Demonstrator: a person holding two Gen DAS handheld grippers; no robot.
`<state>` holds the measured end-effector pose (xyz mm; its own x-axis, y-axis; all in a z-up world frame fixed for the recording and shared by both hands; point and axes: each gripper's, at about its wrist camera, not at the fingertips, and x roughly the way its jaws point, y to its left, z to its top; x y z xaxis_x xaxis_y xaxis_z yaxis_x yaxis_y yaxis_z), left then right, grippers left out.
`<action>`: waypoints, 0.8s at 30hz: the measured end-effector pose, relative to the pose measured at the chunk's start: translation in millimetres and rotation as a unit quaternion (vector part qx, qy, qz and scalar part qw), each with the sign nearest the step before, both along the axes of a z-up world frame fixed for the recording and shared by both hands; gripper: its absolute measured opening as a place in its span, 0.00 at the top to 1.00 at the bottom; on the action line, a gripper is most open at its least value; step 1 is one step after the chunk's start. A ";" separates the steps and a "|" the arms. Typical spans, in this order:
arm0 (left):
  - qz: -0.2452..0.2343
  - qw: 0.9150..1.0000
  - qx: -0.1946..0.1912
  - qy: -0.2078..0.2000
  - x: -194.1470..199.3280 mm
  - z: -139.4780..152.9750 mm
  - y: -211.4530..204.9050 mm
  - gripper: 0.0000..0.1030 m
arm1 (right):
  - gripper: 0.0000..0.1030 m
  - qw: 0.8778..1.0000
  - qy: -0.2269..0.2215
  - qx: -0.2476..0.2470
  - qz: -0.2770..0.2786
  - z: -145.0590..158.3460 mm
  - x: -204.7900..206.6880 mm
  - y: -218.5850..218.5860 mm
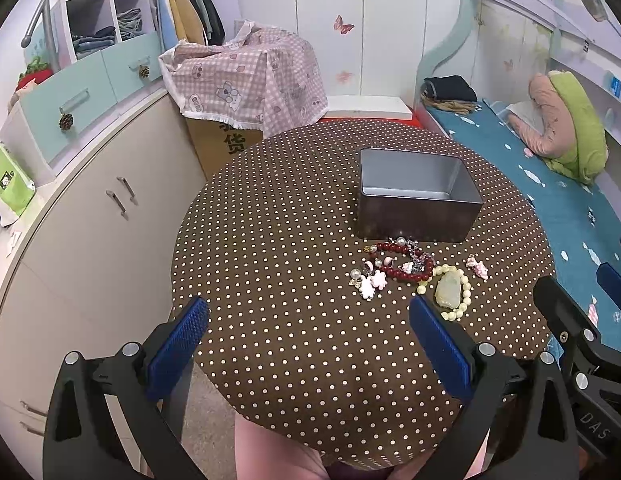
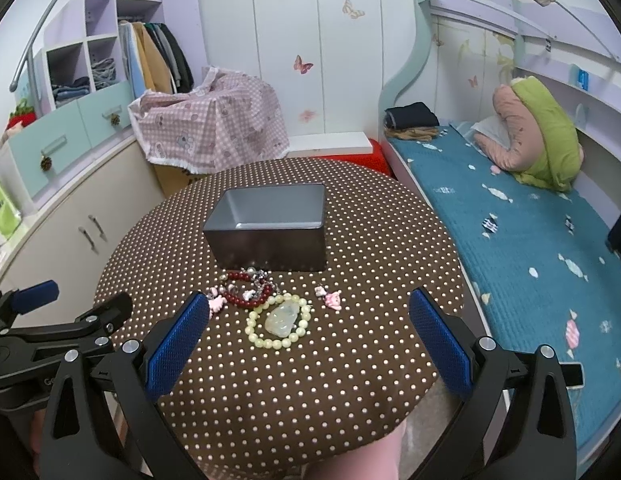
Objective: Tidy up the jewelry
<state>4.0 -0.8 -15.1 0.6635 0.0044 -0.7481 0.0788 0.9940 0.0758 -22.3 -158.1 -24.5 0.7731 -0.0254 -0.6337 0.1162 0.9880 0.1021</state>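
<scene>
An open grey metal box [image 1: 416,196] [image 2: 270,226] stands on the round brown polka-dot table [image 1: 290,280] [image 2: 350,360]. In front of it lies a heap of jewelry: a dark red bead bracelet [image 1: 406,270] [image 2: 246,300], a pale yellow bead bracelet with a jade pendant [image 1: 448,292] [image 2: 280,320], pink and white charms [image 1: 372,282] [image 2: 216,304] and a small pink charm [image 1: 476,266] [image 2: 330,298]. My left gripper [image 1: 306,320] is open and empty, left of the heap. My right gripper [image 2: 306,316] is open and empty, with the yellow bracelet between its fingers' line of sight.
A bed with a blue cover [image 2: 530,240] runs along the right. Cream cabinets [image 1: 90,220] stand on the left. A carton under a pink checked cloth [image 1: 246,76] and a red stool [image 2: 350,156] are behind the table.
</scene>
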 end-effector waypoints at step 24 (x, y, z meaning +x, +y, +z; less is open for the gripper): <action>-0.003 1.000 -0.001 0.008 4.8 -11.2 0.7 0.07 | 0.06 0.999 0.030 0.024 0.004 -10.7 7.4 -0.3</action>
